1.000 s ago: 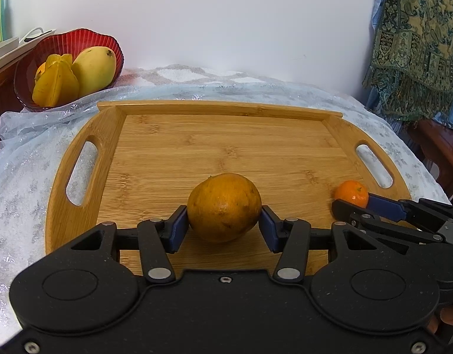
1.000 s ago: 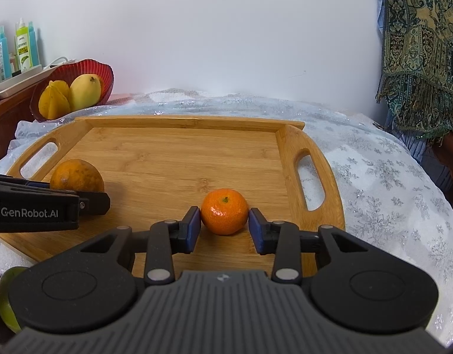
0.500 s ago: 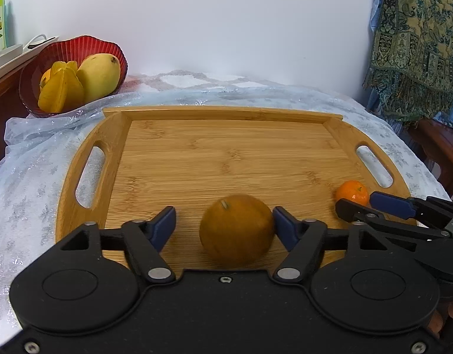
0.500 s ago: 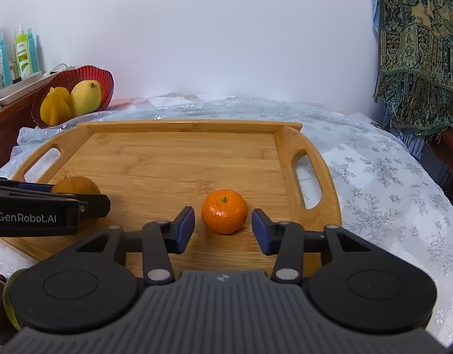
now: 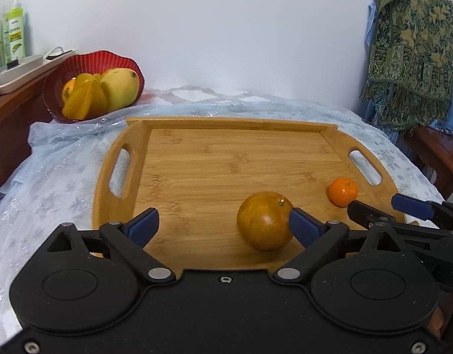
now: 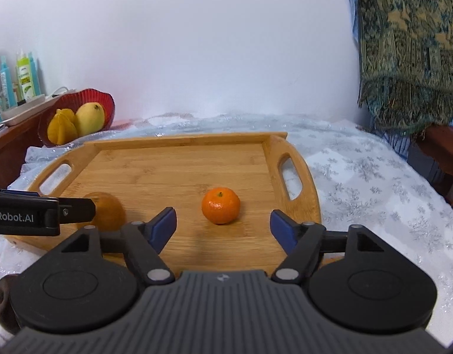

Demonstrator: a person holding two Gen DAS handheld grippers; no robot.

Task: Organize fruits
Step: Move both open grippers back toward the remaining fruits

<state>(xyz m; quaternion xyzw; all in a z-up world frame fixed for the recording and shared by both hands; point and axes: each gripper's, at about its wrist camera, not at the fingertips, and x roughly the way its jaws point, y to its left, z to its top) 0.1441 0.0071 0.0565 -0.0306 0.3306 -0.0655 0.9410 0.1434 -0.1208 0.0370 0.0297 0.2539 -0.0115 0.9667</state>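
A bamboo tray [image 5: 197, 159] is lying on a snowflake-patterned cloth [image 6: 374, 183] under a white wall. Only the right wrist view is showing teal bottles [image 6: 3, 82] beyond the tray. The left gripper [image 5: 223, 224] and right gripper [image 6: 223, 224] are both opening, pinching nothing; the dull brownish orange [image 5: 264, 221] and glossy mandarin [image 6: 220, 205] are sitting on the tray's near edge.

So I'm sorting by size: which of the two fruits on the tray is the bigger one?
The dull brownish orange beside the left claw; the mandarin is smaller and brighter.
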